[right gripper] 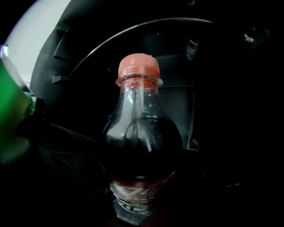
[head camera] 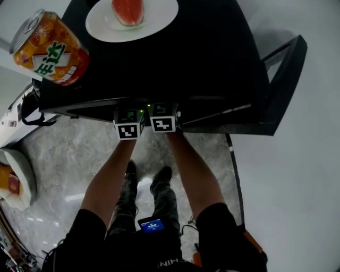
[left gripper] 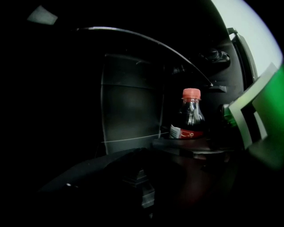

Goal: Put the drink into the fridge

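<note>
Forearms [head camera: 114, 178] parallel, right tool [head camera: 163, 121] gripping cola bottle [right gripper: 140, 146] upright.

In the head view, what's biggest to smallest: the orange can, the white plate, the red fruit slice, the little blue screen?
1. Orange can and white plate: about alike; the can seems nearer the camera, the plate is cut off, so unranked.
2. Red fruit slice.
3. Blue screen.
</note>
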